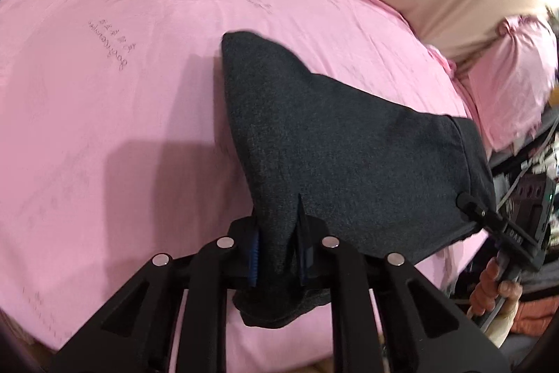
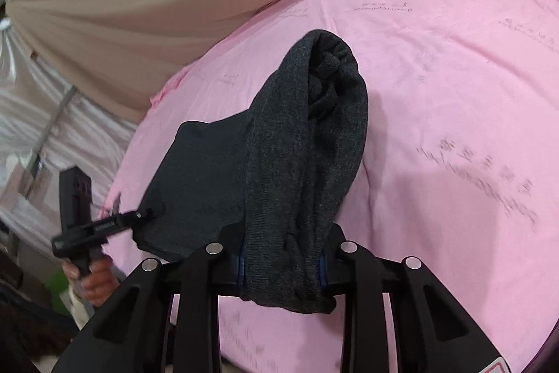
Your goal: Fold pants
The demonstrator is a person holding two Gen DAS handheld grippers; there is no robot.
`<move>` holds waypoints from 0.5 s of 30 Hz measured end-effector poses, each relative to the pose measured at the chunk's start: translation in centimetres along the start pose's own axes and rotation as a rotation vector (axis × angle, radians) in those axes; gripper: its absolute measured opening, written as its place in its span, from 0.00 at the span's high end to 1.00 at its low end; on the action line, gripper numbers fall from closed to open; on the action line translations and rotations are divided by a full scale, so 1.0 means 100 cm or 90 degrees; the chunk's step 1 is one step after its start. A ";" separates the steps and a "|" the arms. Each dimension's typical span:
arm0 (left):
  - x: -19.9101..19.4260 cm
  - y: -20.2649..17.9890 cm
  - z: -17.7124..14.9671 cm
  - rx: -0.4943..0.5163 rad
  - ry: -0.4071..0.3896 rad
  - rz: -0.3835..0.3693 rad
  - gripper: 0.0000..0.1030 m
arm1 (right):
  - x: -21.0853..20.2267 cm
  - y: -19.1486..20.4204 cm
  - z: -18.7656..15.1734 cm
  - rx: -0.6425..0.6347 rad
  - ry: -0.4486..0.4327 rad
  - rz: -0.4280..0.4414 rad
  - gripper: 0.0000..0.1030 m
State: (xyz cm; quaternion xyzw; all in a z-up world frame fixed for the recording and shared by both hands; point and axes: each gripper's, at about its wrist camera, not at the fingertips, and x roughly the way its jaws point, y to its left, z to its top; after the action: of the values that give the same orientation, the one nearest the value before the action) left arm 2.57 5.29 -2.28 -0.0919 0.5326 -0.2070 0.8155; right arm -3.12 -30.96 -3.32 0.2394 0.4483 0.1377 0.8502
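Pants (image 1: pixel 335 159) between both pinching tongs (image 1: pixel 277 263) (image 2: pixel 281 264), long axis seemingly sideways, over pink sheet (image 1: pixel 104 93).

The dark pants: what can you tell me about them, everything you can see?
The pants are dark charcoal grey, a soft, flecked knit by the look of it. They are doubled over and held up above the pink bedsheet. The left gripper pinches one bunched edge; the right gripper is shut on another thick, rolled bundle of layers. The cloth stretches between the two grippers, its far fold hanging toward the sheet; whether it touches there is unclear. A smoother band runs along one end.
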 end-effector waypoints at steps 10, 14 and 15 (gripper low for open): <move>0.027 -0.003 -0.015 -0.019 0.006 0.100 0.16 | 0.021 -0.017 -0.016 0.021 0.007 0.004 0.41; 0.031 -0.011 -0.013 -0.011 0.004 0.120 0.16 | 0.024 -0.014 -0.014 0.012 0.003 0.000 0.36; 0.031 -0.014 -0.012 -0.006 0.004 0.122 0.21 | 0.026 -0.013 -0.013 0.013 0.002 0.000 0.36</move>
State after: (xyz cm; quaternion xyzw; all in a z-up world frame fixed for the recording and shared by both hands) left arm 2.20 2.73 -4.87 -0.0435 0.5421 -0.1257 0.8297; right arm -2.70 -30.50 -6.43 0.2479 0.4509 0.1336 0.8470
